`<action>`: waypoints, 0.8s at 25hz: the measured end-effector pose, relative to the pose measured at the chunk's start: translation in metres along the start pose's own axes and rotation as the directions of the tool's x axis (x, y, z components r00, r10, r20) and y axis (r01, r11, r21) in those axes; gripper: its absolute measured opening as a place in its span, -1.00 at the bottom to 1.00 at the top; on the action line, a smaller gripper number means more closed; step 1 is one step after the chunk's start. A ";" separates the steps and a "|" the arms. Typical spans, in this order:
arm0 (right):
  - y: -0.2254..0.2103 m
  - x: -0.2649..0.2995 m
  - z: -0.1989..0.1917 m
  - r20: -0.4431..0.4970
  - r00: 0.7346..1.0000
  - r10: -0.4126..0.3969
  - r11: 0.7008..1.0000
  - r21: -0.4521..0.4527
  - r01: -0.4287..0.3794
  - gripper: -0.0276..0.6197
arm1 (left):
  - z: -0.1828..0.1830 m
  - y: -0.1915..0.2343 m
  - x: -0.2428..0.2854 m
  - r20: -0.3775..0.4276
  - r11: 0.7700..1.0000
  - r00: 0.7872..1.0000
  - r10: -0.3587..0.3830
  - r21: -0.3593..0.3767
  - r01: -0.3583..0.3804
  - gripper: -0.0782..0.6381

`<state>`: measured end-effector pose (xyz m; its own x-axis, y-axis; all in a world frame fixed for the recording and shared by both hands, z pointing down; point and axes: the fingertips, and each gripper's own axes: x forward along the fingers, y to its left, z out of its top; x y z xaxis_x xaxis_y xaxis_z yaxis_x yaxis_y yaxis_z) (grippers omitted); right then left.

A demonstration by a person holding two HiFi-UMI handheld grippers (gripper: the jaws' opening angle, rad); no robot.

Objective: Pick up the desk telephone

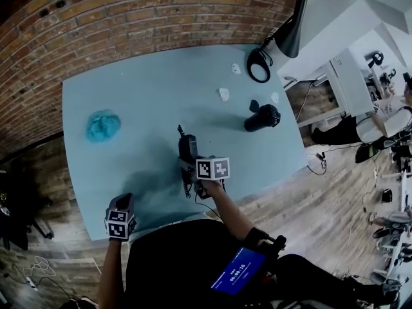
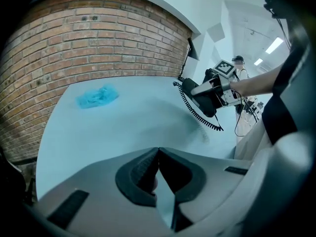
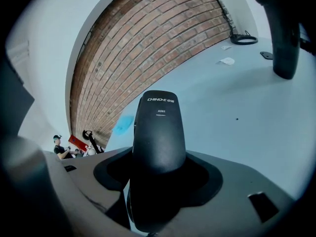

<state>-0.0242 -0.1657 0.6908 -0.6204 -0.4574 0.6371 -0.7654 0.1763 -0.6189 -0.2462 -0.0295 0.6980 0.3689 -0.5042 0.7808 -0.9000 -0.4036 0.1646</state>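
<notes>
The black desk telephone (image 1: 187,149) is lifted off the pale blue table (image 1: 141,95), and my right gripper (image 1: 195,166) is shut on it. In the right gripper view the phone's smooth black body (image 3: 159,132) fills the gap between the jaws of the right gripper (image 3: 158,181). The left gripper view shows the phone (image 2: 200,98) hanging above the table in the right gripper (image 2: 213,90), its coiled cord (image 2: 197,116) dangling below. My left gripper (image 1: 121,206) is at the table's near edge, to the left of the phone. Its jaws (image 2: 158,154) are shut with nothing between them.
A crumpled blue cloth (image 1: 103,125) lies at the table's left. A black cylinder (image 1: 262,117) stands to the right. Behind it are small white scraps (image 1: 223,94) and a black lamp (image 1: 291,29) with a ring base (image 1: 259,65). A brick wall (image 1: 129,24) runs along the far edge.
</notes>
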 end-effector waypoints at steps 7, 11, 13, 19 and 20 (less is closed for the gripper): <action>-0.004 -0.024 0.025 0.090 0.993 0.073 0.994 0.078 -0.080 -0.02 | 0.009 -0.024 0.009 0.028 1.000 1.000 -0.003 0.017 0.002 -0.71; -0.001 -0.035 0.038 0.123 0.987 0.102 0.991 0.074 -0.112 -0.02 | 0.013 -0.031 0.009 0.035 1.000 0.999 0.004 0.023 -0.005 -0.71; 0.003 -0.039 0.046 0.147 0.981 0.127 0.986 0.088 -0.141 -0.02 | 0.015 -0.032 0.009 0.039 1.000 0.999 0.008 0.025 -0.009 -0.71; 0.020 -0.048 0.067 0.205 0.962 0.182 0.977 0.076 -0.201 -0.03 | 0.016 -0.033 0.005 0.036 0.999 0.999 0.018 0.041 -0.020 -0.71; 0.023 -0.050 0.071 0.216 0.958 0.191 0.975 0.071 -0.211 -0.03 | 0.015 -0.033 0.005 0.033 0.999 0.999 0.020 0.047 -0.022 -0.71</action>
<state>0.0013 -0.2009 0.6119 -0.7035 -0.5925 0.3924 -0.6036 0.2067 -0.7700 -0.2108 -0.0303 0.6873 0.3583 -0.5369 0.7638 -0.8957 -0.4284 0.1190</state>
